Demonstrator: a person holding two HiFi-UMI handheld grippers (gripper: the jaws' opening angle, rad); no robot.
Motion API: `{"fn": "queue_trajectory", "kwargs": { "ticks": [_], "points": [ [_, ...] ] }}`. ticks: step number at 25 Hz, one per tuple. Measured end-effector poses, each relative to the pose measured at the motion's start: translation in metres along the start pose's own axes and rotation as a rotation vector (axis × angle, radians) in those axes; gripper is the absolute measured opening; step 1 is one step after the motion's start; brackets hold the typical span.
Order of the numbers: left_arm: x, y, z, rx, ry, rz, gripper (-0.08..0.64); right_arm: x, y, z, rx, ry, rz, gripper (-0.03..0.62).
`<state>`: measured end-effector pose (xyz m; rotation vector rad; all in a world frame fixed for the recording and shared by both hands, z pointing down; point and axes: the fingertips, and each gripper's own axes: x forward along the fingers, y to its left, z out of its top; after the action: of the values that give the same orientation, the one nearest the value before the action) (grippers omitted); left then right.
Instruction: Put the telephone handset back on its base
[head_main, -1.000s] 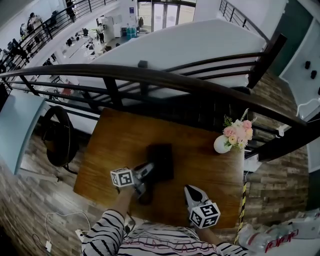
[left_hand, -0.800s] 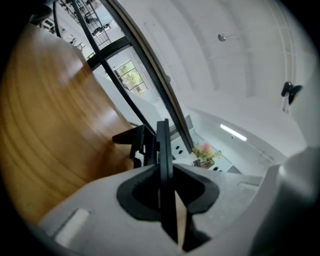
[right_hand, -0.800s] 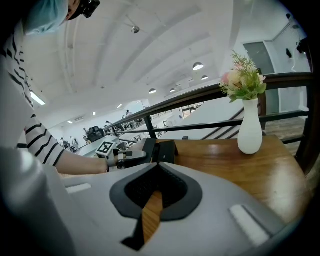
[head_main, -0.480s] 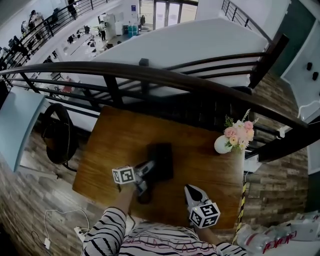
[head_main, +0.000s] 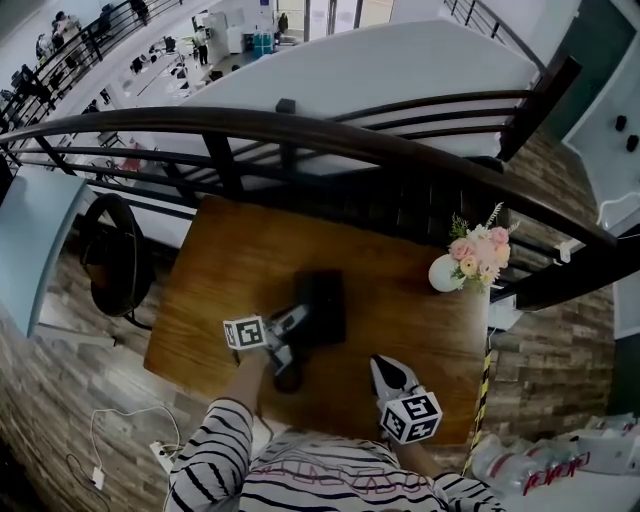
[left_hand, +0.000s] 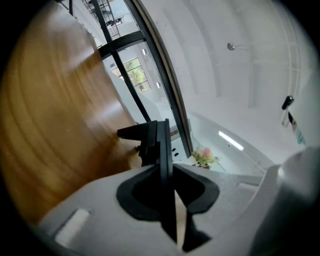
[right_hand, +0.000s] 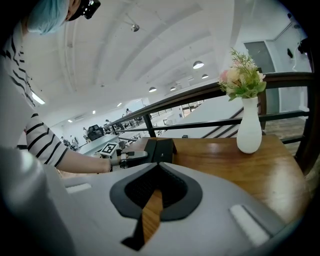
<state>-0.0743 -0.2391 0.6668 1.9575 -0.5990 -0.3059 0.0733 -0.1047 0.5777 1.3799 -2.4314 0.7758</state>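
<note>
On the wooden table (head_main: 225, 265) stands the black telephone base (head_main: 323, 303). My left gripper (head_main: 296, 323) reaches in from the left, level with its near-left side, and is shut on the black handset (head_main: 288, 376), whose dark end hangs toward me. In the left gripper view, the handset (left_hand: 148, 137) sticks out beyond the left gripper (left_hand: 165, 172). My right gripper (head_main: 386, 369) hovers over the table's near edge, to the right of the base, shut and holding nothing. From the right gripper (right_hand: 157, 167) I see the base (right_hand: 160, 150) straight ahead.
A white vase of pink flowers (head_main: 446, 284) stands at the table's far right corner. A dark railing (head_main: 350, 150) runs behind the table, with a drop beyond it. A dark round chair (head_main: 112, 262) sits left of the table. Cables (head_main: 110, 440) lie on the floor.
The left gripper has sunk slightly with the handset beside the base. The right gripper has kept still.
</note>
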Motion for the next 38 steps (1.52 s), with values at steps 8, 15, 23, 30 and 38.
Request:
{"fn": "queue_trajectory", "kwargs": {
  "ticks": [8,15,23,30,38],
  "points": [
    [0.000,0.005,-0.004,0.040,0.005,0.032,0.078,-0.001,0.001,0.000,0.009,-0.004,-0.005,0.000],
    [-0.001,0.007,-0.005,0.024,-0.023,0.033,0.083,-0.005,0.002,-0.004,0.018,-0.008,-0.004,0.000],
    [-0.007,0.010,0.001,0.128,-0.068,0.163,0.132,-0.007,0.004,-0.006,0.031,-0.012,-0.004,0.000],
    [-0.016,0.001,0.001,0.172,-0.099,0.161,0.090,-0.007,0.005,-0.009,0.035,-0.009,0.005,0.000],
    [-0.017,0.001,0.002,0.170,-0.107,0.172,0.071,-0.003,0.009,-0.010,0.035,-0.005,0.019,0.000]
  ]
}}
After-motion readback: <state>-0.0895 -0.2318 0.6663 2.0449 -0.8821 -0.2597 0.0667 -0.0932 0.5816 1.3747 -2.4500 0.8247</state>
